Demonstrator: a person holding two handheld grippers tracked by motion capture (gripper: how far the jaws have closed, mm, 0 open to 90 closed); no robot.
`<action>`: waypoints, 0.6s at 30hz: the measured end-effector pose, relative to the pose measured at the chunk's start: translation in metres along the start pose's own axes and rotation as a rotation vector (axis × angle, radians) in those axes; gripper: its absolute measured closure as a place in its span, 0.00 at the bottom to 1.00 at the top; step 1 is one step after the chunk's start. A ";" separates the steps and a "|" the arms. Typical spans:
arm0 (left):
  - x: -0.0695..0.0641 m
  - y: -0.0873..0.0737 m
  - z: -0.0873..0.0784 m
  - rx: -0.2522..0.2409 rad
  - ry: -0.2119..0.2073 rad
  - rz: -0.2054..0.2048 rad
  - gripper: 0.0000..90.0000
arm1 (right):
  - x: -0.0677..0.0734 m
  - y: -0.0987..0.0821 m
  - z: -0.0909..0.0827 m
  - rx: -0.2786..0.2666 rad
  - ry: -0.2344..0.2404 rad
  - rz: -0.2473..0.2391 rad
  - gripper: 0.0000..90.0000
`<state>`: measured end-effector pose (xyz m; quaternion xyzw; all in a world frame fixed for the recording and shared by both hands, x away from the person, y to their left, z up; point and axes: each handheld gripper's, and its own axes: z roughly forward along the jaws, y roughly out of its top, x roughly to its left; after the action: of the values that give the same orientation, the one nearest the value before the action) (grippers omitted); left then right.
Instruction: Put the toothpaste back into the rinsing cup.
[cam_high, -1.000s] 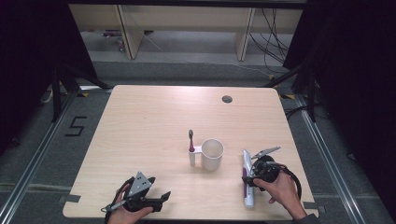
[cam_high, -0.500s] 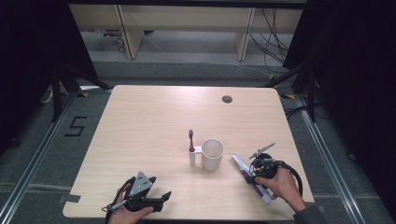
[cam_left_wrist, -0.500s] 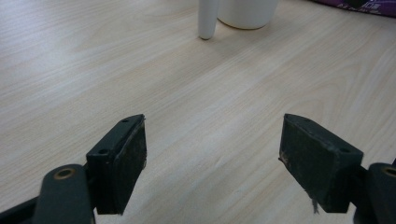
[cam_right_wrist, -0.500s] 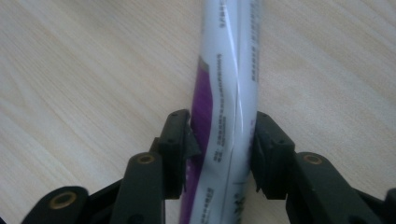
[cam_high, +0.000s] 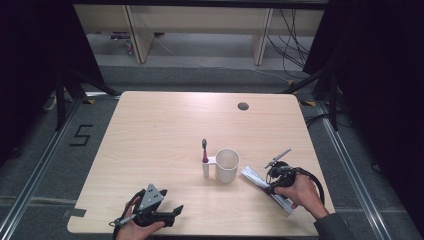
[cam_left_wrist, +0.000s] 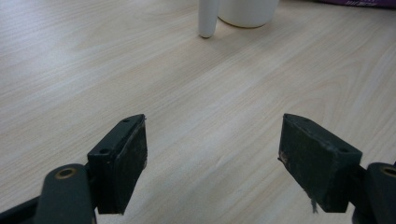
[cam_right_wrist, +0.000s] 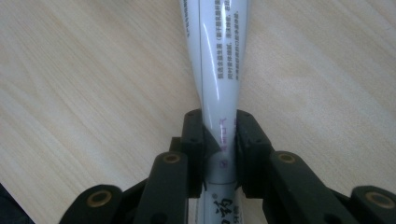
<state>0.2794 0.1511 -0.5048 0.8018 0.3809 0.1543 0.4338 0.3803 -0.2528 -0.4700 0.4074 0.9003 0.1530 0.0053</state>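
A white toothpaste tube (cam_high: 254, 177) lies slantwise on the wooden table (cam_high: 160, 135), right of a white cup (cam_high: 227, 165). My right gripper (cam_high: 273, 188) is shut on it. Its jaws have just been closing, and in the right gripper view the pads pinch the tube (cam_right_wrist: 217, 56) across its lower part at my right gripper (cam_right_wrist: 219, 135). A toothbrush (cam_high: 204, 150) stands upright in a small white holder (cam_high: 206, 169) on the cup's left side. My left gripper (cam_high: 172, 212) rests near the front left edge, open with bare table between the pads (cam_left_wrist: 212, 158).
The cup (cam_left_wrist: 247, 9) and holder (cam_left_wrist: 207, 18) stand ahead of the left gripper. A round cable hole (cam_high: 243, 106) sits at the table's far right. Beyond the far edge are shelf legs and cables on the floor.
The right gripper has closed onto the toothpaste tube, and the tube has swung from lying straight front-to-back to a slant with its flat end toward the cup. The left gripper has stayed put.
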 end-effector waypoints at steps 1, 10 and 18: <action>0.000 0.000 0.000 0.000 -0.002 0.001 0.26 | 0.001 0.001 0.000 0.015 0.005 0.013 0.85; 0.000 0.000 0.000 0.004 -0.004 0.005 0.26 | 0.003 0.009 0.006 0.071 -0.021 -0.026 0.84; 0.000 0.000 0.000 0.005 -0.005 0.006 0.27 | 0.005 0.013 0.009 0.095 -0.046 -0.079 0.84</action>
<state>0.2797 0.1511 -0.5046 0.8045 0.3778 0.1529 0.4320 0.3874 -0.2384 -0.4742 0.3746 0.9217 0.1002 0.0127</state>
